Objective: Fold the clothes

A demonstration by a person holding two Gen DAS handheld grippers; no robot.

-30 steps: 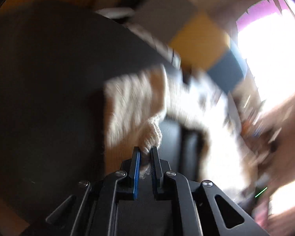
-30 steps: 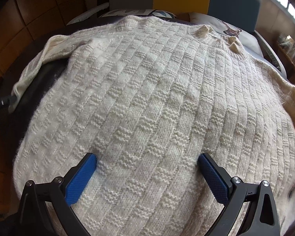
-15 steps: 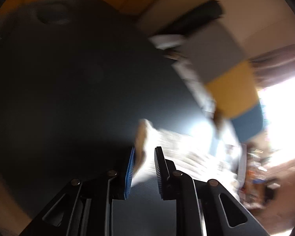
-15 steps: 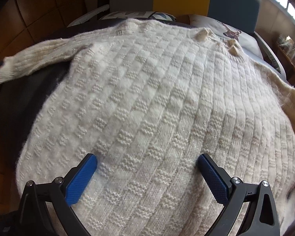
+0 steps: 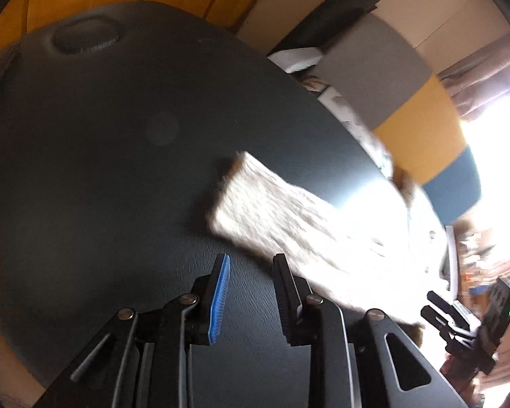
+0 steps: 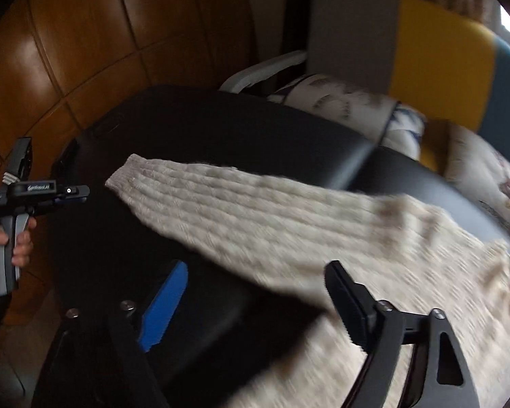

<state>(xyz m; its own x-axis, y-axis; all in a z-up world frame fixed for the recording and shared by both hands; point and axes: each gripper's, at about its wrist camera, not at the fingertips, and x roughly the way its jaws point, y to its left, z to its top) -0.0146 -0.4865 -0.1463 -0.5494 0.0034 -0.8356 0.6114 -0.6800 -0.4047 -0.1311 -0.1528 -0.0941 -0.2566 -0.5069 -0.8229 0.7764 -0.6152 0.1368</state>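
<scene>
A cream knit sweater [image 6: 374,261] is spread on a dark table [image 5: 102,170], one sleeve [image 5: 272,210] extended. Beside the cuff, left gripper [image 5: 251,272] and right gripper [image 6: 255,292] are held apart, empty.

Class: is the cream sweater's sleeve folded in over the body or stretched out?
Stretched out: the sleeve lies straight across the dark table, cuff away from the body.

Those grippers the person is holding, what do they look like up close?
Each gripper, left and right, is a black frame with silver screws and two flat fingers with ribbed blue pads. Seen from the right wrist, the left has a grey handle and a small white label.
</scene>
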